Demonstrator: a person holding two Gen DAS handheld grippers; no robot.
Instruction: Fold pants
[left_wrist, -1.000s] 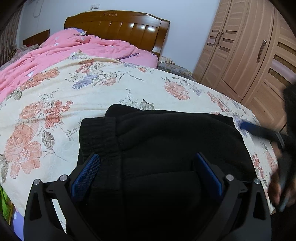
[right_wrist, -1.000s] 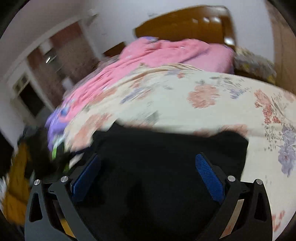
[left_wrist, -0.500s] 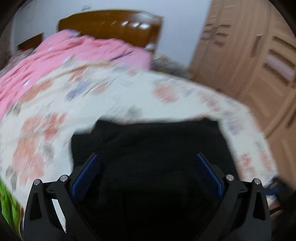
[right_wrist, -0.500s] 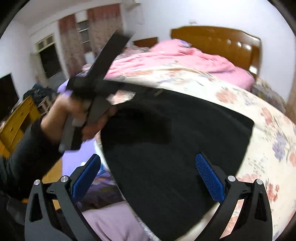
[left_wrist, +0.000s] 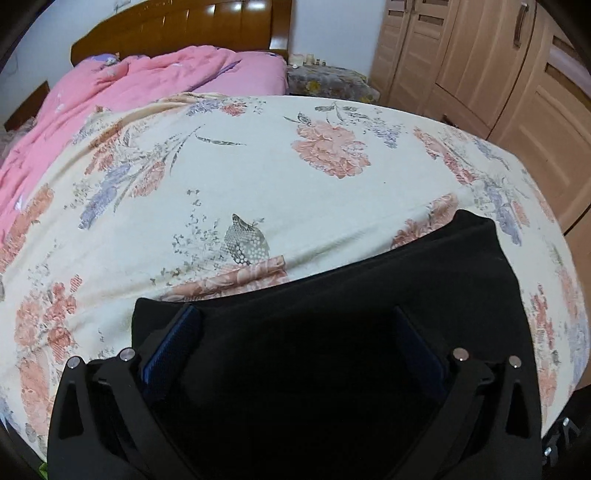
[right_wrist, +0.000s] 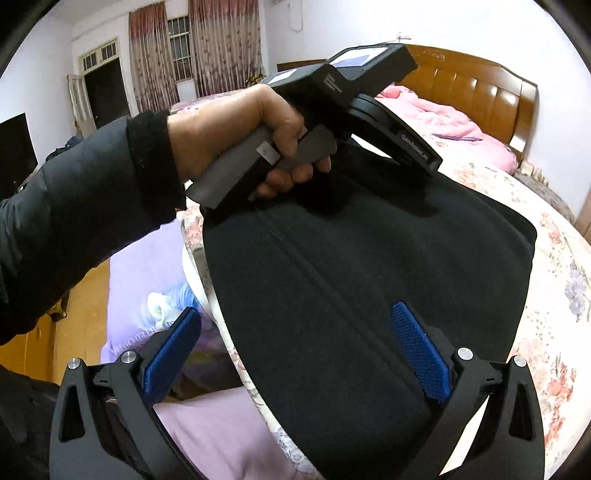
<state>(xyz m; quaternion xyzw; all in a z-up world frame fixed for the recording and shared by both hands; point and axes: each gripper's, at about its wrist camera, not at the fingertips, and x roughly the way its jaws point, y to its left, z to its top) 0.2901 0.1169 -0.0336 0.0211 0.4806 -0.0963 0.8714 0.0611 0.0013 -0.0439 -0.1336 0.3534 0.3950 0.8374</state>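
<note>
Two wrist cameras, both low and close over the black pants (left_wrist: 388, 332) at the foot of the bed.

The left view looks straight up the floral sheet (left_wrist: 258, 166) to the headboard (left_wrist: 177, 33), wardrobe (left_wrist: 517, 74) at its right. The right view looks slantwise across the pants (right_wrist: 369, 277) to the same headboard (right_wrist: 472, 85), with the curtained window (right_wrist: 184, 48) left of it.
</note>
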